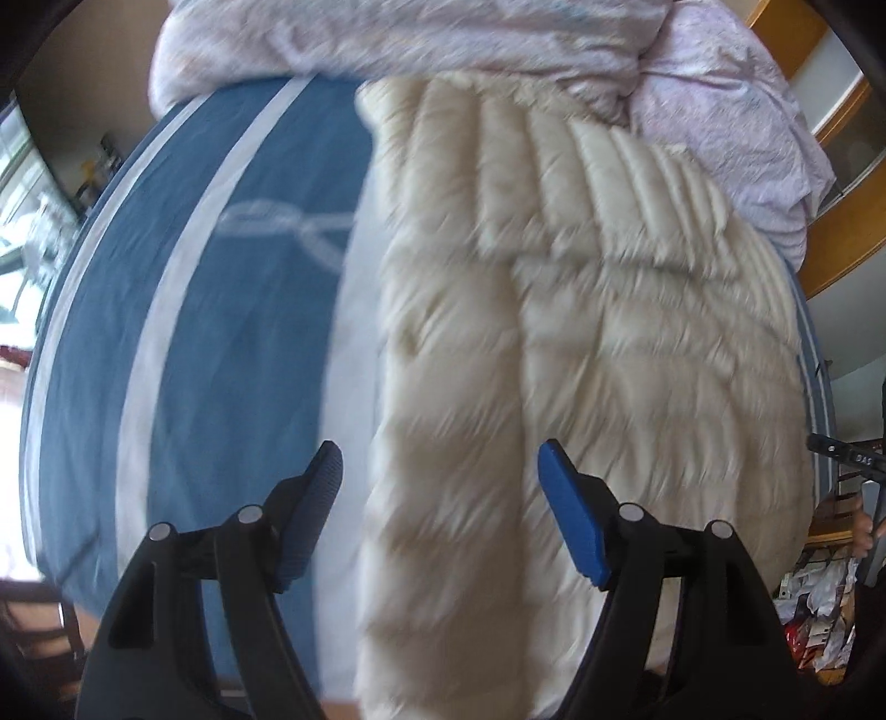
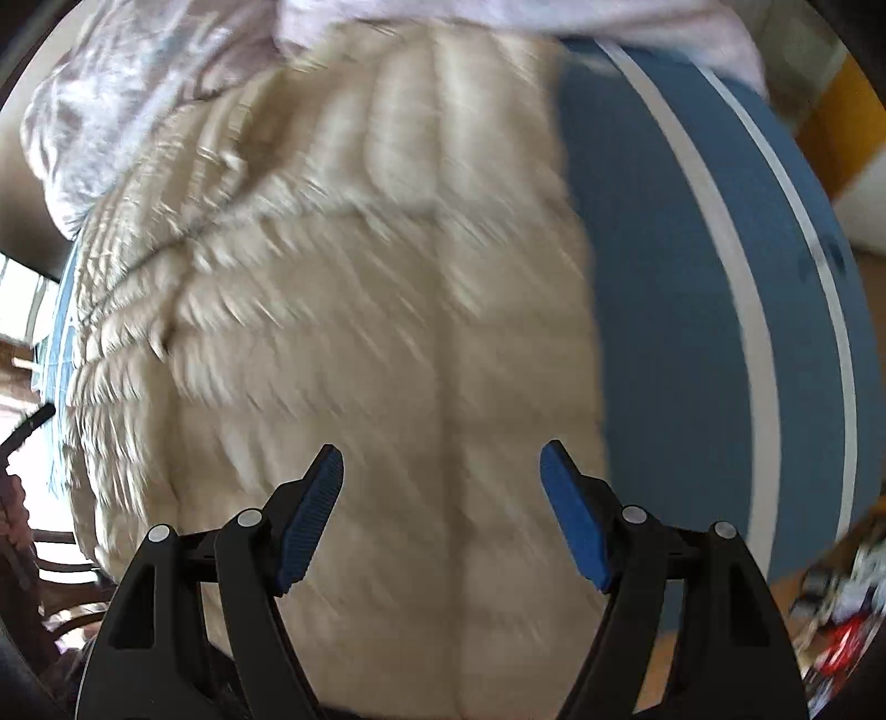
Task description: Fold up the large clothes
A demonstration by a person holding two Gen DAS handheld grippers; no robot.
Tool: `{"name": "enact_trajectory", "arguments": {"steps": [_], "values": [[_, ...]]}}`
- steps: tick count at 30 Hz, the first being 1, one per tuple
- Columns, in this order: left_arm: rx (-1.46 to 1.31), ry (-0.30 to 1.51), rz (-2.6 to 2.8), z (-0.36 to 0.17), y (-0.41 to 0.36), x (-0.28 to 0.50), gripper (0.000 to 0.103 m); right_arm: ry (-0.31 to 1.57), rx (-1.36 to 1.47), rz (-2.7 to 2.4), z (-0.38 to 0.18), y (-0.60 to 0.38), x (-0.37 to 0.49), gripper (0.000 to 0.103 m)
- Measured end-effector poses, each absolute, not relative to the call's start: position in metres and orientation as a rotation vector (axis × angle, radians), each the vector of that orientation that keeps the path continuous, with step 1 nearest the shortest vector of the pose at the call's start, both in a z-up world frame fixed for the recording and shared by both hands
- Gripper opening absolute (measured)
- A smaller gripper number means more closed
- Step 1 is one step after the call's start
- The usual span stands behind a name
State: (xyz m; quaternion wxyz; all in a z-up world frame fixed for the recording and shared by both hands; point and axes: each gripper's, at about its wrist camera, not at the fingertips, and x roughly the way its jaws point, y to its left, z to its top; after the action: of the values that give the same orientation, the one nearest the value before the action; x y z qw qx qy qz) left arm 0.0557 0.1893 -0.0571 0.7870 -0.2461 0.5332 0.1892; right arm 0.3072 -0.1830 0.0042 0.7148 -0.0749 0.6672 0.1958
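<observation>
Both tools are hanging steeply downward over the bed (image 1: pixel 183 310), each with its blue pads standing wide apart and nothing between them. Left tool (image 1: pixel 440 512) is hovering over the jacket's (image 1: pixel 554 343) edge; right tool (image 2: pixel 440 515) is hovering above the jacket's middle. Cream quilted jacket is lying flat on the blue striped bed, its top end touching the pale duvet (image 1: pixel 421 39).

You've got bright daylight in both views, coming from blown-out windows (image 1: pixel 22 183) at 9 o'clock. Heavy motion blur smears the cream puffer jacket (image 1: pixel 554 343) w/ diagonal streaks, worst in the right wrist view; only the gripper parts at 6 o'clock stay sharp. Fisheye bends the bedsheet stripes (image 2: pixel 736 310), dark vignette at corners.
</observation>
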Motion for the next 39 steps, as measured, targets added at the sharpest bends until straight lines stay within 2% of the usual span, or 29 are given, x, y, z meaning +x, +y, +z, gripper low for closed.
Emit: {"name": "enact_trajectory", "arguments": {"steps": [9, 15, 23, 27, 32, 33, 34, 35, 37, 39], "values": [[-0.597, 1.207, 0.439, -0.084, 0.164, -0.001, 0.073, 1.593, -0.050, 0.444, -0.018, -0.246, 0.277, 0.074], [-0.607, 1.213, 0.459, -0.094, 0.150, -0.016, 0.072, 1.623, -0.029, 0.516, -0.028, -0.256, 0.264, 0.065], [-0.637, 1.193, 0.443, -0.092, 0.129, -0.030, 0.057, 1.672, 0.100, 0.590, -0.033, -0.276, 0.258, 0.048], [-0.659, 1.191, 0.427, -0.092, 0.120, -0.033, 0.049, 1.692, 0.136, 0.612, -0.040, -0.274, 0.256, 0.047], [-0.672, 1.185, 0.433, -0.093, 0.112, -0.033, 0.049, 1.717, 0.177, 0.630, -0.043, -0.280, 0.254, 0.047], [-0.672, 1.182, 0.435, -0.094, 0.111, -0.032, 0.044, 1.718, 0.187, 0.633, -0.040, -0.281, 0.253, 0.046], [-0.679, 1.177, 0.432, -0.094, 0.111, -0.031, 0.033, 1.719, 0.201, 0.642, -0.040, -0.279, 0.253, 0.031], [-0.685, 1.173, 0.432, -0.094, 0.111, -0.029, 0.028, 1.722, 0.223, 0.655, -0.039, -0.280, 0.252, 0.016], [-0.691, 1.151, 0.438, -0.089, 0.112, -0.027, 0.012, 1.694, 0.238, 0.673, -0.032, -0.281, 0.253, 0.010], [-0.688, 1.128, 0.452, -0.079, 0.115, -0.029, 0.008, 1.643, 0.246, 0.691, -0.020, -0.274, 0.258, 0.008]]}}
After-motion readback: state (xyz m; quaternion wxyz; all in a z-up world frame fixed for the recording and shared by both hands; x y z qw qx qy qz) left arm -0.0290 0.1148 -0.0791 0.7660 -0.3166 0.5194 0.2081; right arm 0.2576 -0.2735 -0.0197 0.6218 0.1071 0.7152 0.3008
